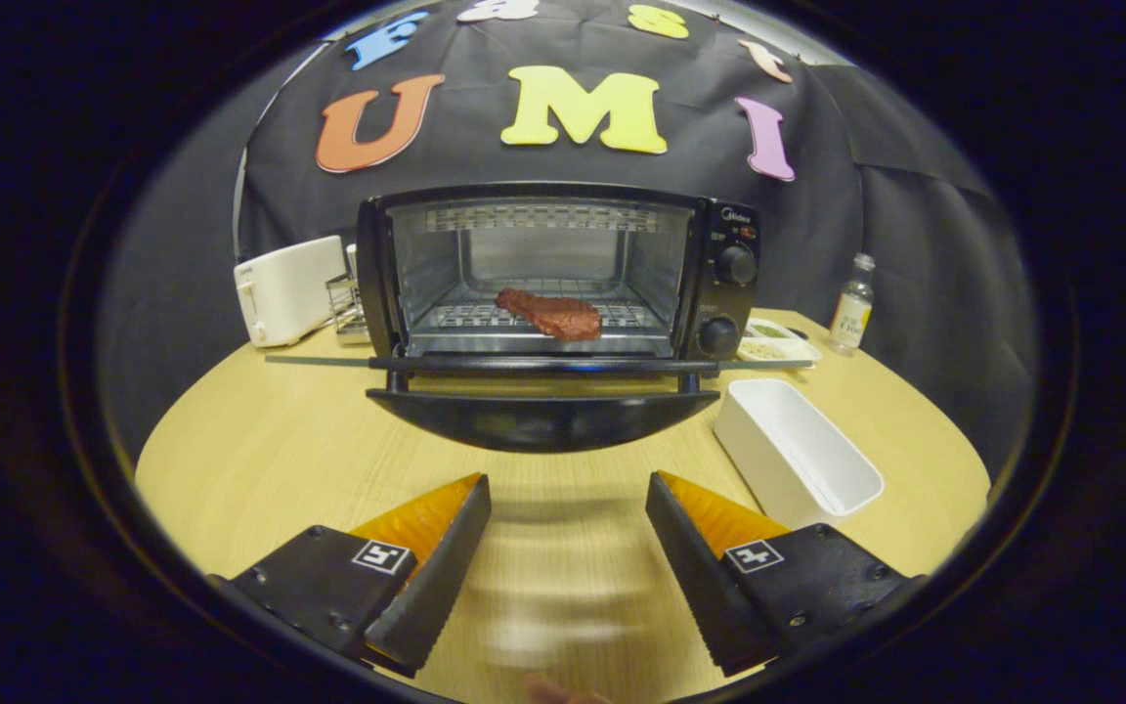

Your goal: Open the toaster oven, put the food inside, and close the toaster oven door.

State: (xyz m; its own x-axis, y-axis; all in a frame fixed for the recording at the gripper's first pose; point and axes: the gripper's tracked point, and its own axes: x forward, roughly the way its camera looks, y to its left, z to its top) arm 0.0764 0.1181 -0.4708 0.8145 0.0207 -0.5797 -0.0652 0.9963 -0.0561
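A black toaster oven (719,274) stands on the wooden table straight ahead of my fingers. Its door (543,416) is folded down flat toward me, its handle bar facing me. A reddish-brown piece of meat (553,313) lies on the wire rack inside the oven chamber. My gripper (568,489) hovers above the table in front of the lowered door, a short way back from it. It is open, and only bare tabletop lies between the fingers.
A white rectangular tray (798,455) lies just right of the door, near my right finger. A white toaster (284,288) and a small wire rack (348,303) stand left of the oven. Right of it are a small food dish (776,342) and a bottle (852,305).
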